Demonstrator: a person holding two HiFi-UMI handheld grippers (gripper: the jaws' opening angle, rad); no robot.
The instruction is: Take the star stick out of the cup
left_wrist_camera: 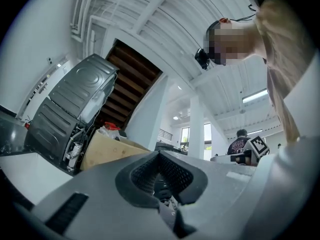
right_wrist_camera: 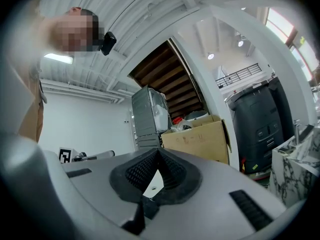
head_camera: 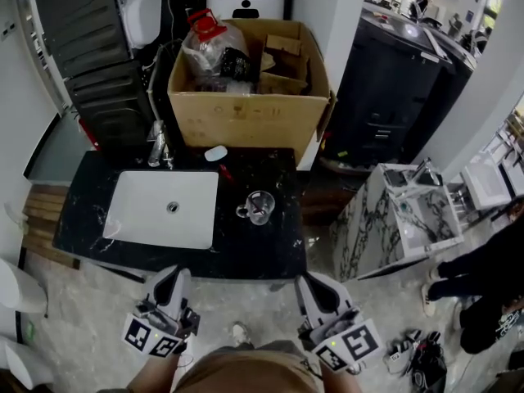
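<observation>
A clear glass cup with a handle stands on the black marble counter, right of the sink. Behind it a thin red stick with a white head lies flat on the counter, outside the cup. Whether that head is a star is too small to tell. Both grippers hang low by the person's body, short of the counter's front edge. My left gripper is shut with nothing in it. My right gripper is also shut and holds nothing. Both gripper views point upward at the ceiling and room.
A white sink with a faucet fills the counter's left half. An open cardboard box full of items stands behind the counter. A marble-patterned cabinet sits to the right, with a person's legs beyond it.
</observation>
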